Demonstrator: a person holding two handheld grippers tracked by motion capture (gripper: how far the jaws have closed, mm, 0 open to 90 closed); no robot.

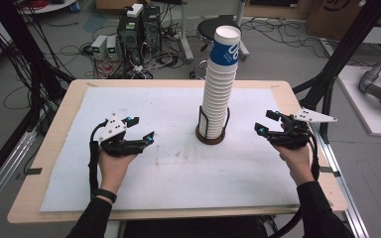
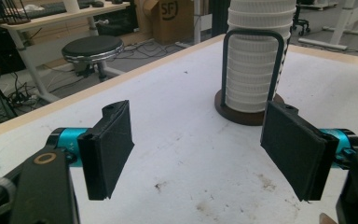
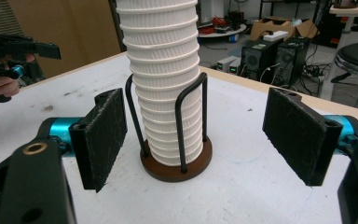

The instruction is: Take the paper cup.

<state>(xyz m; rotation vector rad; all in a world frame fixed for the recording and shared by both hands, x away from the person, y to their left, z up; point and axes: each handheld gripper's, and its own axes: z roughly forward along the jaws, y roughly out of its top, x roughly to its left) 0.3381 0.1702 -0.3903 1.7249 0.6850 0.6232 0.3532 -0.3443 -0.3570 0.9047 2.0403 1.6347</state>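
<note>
A tall cup stack [image 1: 217, 94] stands in its wire holder [image 3: 177, 161] mid-tabletop [image 1: 59, 119], seemingly leaning slightly. The left hand-held gripper [image 1: 139, 132] and right hand-held gripper [image 1: 267, 123] flank it, both gaping wide, empty.

Black round stool [image 1: 219, 29], computer towers [image 1: 140, 27], tangled floor cables [image 1: 79, 49], cardboard boxes [image 3: 279, 28]

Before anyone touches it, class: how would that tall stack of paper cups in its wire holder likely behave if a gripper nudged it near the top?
The stack of cups rises far above the wire holder, so it would probably sway or topple. The cups look like thin paper, likely light and easily crushed. The round base seems small, so the whole thing may tip.
</note>
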